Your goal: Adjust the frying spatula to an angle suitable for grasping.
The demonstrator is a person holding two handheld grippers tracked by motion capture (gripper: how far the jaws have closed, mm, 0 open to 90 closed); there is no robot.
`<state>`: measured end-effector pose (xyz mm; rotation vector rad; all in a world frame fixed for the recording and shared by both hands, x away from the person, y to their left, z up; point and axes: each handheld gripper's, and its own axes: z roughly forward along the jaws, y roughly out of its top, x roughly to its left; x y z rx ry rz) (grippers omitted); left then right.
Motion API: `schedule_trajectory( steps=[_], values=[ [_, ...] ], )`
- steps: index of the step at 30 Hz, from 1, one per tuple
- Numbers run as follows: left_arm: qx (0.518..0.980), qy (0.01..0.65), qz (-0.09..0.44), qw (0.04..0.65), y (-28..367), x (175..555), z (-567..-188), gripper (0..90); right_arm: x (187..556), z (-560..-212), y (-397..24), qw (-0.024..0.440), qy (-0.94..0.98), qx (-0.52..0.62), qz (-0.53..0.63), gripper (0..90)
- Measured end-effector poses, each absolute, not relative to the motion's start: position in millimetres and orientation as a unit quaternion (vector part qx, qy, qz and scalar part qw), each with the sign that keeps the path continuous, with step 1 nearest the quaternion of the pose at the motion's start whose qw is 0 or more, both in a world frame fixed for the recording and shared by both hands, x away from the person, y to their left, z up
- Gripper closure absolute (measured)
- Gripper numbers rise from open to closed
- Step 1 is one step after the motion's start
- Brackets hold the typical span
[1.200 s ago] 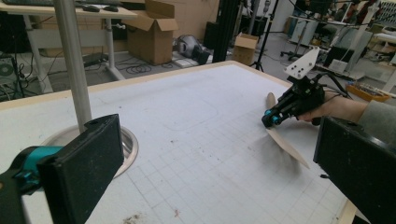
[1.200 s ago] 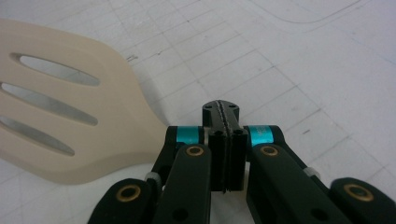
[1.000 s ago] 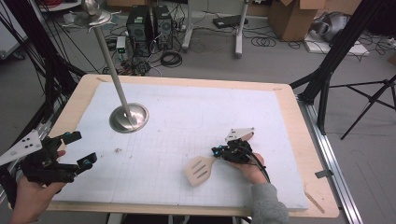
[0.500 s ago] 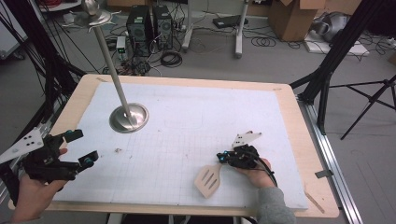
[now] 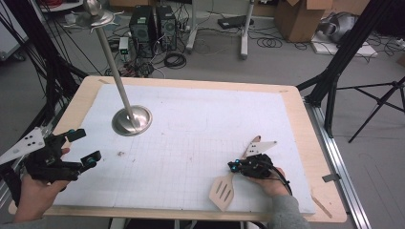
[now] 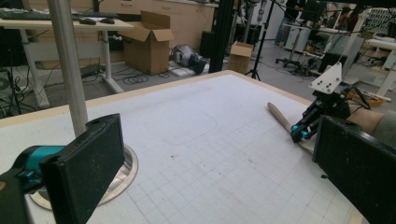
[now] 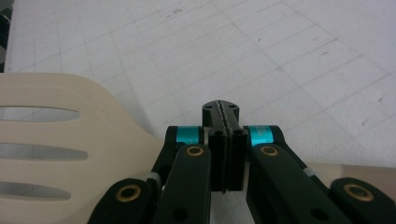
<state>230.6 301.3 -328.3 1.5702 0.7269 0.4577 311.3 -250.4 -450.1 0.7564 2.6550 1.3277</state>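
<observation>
Lying under right gripper (image 5: 235, 166): wooden spatula (image 5: 222, 191).

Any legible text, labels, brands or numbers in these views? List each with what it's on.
None legible.
Right gripper: no markings readable on the teal bands.
Wooden spatula: no print.
Table mat: grid lines, no numbers.
Cardboard boxes: any print too small and blurred to read.

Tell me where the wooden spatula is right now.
In the high view, the wooden spatula lies near the table's front right edge, under the right tongs.
</observation>
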Motion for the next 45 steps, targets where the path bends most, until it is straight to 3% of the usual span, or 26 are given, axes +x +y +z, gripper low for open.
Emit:
schedule_trajectory(
  steps=[16,31,45],
  values=[
    [0.689,0.314,0.187,0.626,293.1,239.7,-329.6,2.7,304.4,-446.7,-261.8,0.043,0.863,0.242,0.441,90.0],
    [0.689,0.309,0.183,0.629,289.2,245.4,-329.5,2.7,307.1,-437.9,-325.4,0.127,0.813,0.339,0.455,90.0],
    [0.696,0.311,0.183,0.621,289.0,241.8,-332.2,2.7,316.5,-448.2,-332.4,0.135,0.817,0.368,0.423,90.0]
  ],
)
